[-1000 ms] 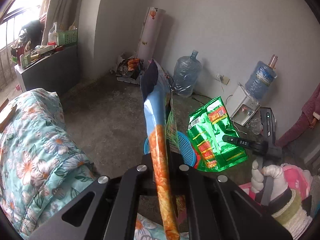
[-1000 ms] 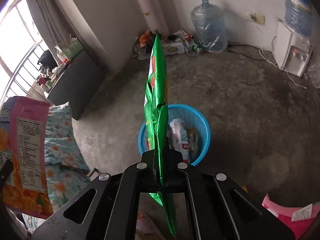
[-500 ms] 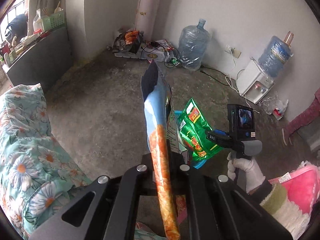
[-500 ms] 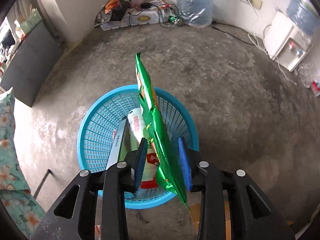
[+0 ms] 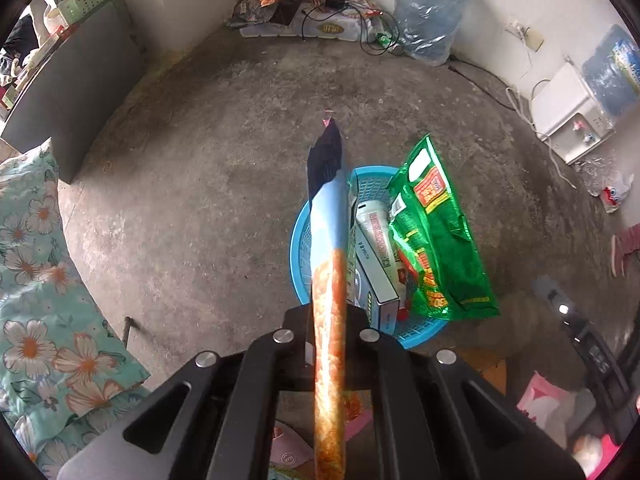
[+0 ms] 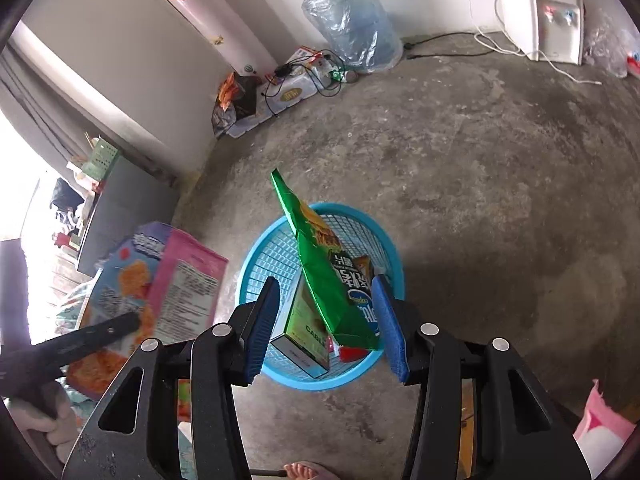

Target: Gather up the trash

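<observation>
A blue mesh basket point(image 5: 299, 240) stands on the concrete floor and holds a white box point(image 5: 376, 268) and other packets. A green snack bag point(image 6: 320, 276) leans inside it, resting on the contents. My right gripper point(image 6: 325, 280) hangs just above the basket point(image 6: 256, 256). Its jaws are opening, the blue pads point(image 6: 266, 312) stand apart from the green bag between them. My left gripper point(image 5: 328, 314) is shut on a blue, orange and pink snack bag point(image 5: 326, 240), held edge-on over the basket's left rim. That bag point(image 6: 168, 280) also shows at the left in the right wrist view.
A large water bottle point(image 5: 428, 12) and a white water dispenser point(image 5: 568, 120) stand by the far wall. Cables and clutter point(image 5: 312, 20) lie in the corner. Floral bedding point(image 5: 32, 280) and a dark cabinet point(image 5: 68, 92) are at the left. A person's toes point(image 6: 304, 470) show below.
The right jaws opened and let go of the green bag, which dropped into the basket. The left gripper tipped downward and came over the basket with its snack bag.
</observation>
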The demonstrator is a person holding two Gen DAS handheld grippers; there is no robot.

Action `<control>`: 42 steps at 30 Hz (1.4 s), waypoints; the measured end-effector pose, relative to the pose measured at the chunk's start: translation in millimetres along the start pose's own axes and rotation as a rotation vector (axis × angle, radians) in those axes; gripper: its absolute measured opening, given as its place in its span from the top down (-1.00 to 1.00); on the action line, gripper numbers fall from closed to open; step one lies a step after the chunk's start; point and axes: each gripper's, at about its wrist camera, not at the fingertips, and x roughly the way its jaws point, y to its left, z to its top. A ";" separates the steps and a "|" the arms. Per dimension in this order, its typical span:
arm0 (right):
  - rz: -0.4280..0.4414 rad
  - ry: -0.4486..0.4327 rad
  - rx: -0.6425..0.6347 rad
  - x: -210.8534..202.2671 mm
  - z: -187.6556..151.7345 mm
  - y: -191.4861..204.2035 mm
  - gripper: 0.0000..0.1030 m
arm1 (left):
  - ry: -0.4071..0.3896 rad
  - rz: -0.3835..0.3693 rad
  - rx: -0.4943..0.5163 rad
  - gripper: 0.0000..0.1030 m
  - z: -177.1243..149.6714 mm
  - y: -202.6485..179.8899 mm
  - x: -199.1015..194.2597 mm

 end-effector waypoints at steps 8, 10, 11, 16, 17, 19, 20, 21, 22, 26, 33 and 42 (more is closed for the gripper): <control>0.052 0.016 0.016 10.0 -1.3 -2.7 0.10 | 0.072 -0.086 -0.072 0.41 1.5 -22.8 51.6; 0.062 0.024 0.037 13.7 -2.8 -7.0 0.10 | 0.027 -0.157 -0.086 0.17 2.0 -21.7 44.1; 0.067 0.029 0.048 15.2 -3.2 -8.7 0.10 | 0.000 -0.183 -0.088 0.15 3.8 -21.5 38.8; 0.082 0.026 0.052 15.0 -3.7 -8.9 0.10 | -0.104 -0.298 -0.149 0.12 16.1 -9.7 2.8; 0.088 0.013 0.046 13.0 -4.0 -8.0 0.10 | -0.123 -0.316 -0.157 0.12 17.6 -5.6 -9.3; 0.095 -0.008 0.031 8.7 -3.4 -5.0 0.10 | -0.161 -0.351 -0.154 0.12 19.8 3.8 -38.0; 0.092 -0.014 0.022 7.5 -3.2 -3.7 0.10 | -0.180 -0.371 -0.145 0.12 18.2 9.6 -54.4; 0.086 -0.018 0.017 7.2 -3.1 -3.1 0.10 | -0.200 -0.384 -0.134 0.12 15.9 16.5 -72.0; 0.085 -0.016 0.017 7.1 -2.7 -2.6 0.10 | -0.222 -0.397 -0.123 0.09 10.9 24.4 -91.3; 0.099 -0.019 0.032 -0.3 -1.9 0.4 0.10 | -0.359 -0.410 -0.054 -0.05 -28.9 63.1 -175.7; 0.157 -0.133 -0.156 -67.3 -10.1 72.8 0.10 | -0.584 -0.322 -0.077 -0.55 -156.4 141.6 -288.8; 0.253 -0.354 -0.541 -212.6 -109.5 175.1 -0.81 | -0.780 0.030 -0.362 -0.89 -328.6 211.2 -360.8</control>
